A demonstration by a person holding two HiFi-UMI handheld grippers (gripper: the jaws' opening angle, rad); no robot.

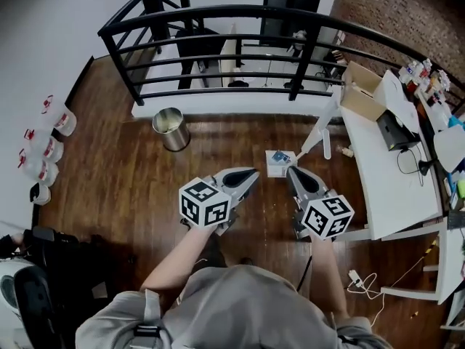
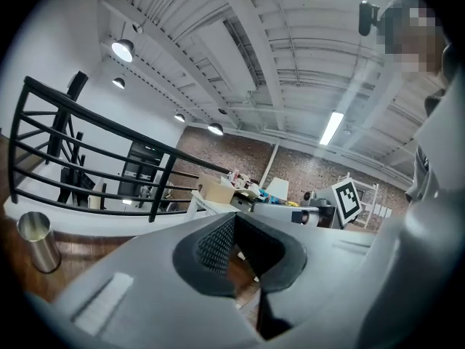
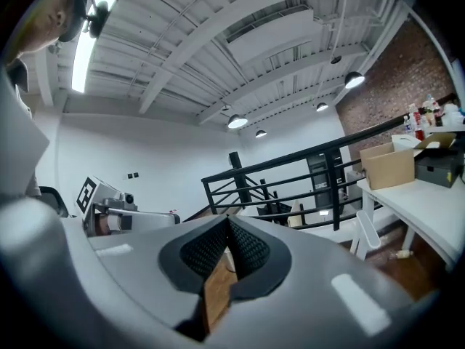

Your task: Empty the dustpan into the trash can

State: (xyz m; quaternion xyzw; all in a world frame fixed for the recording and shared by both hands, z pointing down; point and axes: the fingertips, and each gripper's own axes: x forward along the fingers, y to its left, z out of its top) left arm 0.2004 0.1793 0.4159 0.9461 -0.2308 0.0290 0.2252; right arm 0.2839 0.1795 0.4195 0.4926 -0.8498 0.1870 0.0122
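Observation:
A shiny metal trash can [image 1: 171, 129] stands on the wood floor in front of the black railing, and shows at the far left in the left gripper view [image 2: 36, 240]. A small white and blue object [image 1: 278, 162], perhaps the dustpan, lies on the floor just beyond both gripper tips, with a white pole [image 1: 317, 133] rising beside it. My left gripper [image 1: 252, 172] [image 2: 232, 220] is shut and holds nothing. My right gripper [image 1: 290, 171] [image 3: 227, 220] is shut and empty too. Both point forward, side by side, to the right of the can.
A black railing [image 1: 218, 46] curves across the far side. A white table [image 1: 392, 173] with a cardboard box [image 1: 363, 93] fills the right. Plastic jugs [image 1: 43, 151] line the left wall. Cables and a plug [image 1: 356, 276] lie lower right; dark equipment [image 1: 51, 260] sits lower left.

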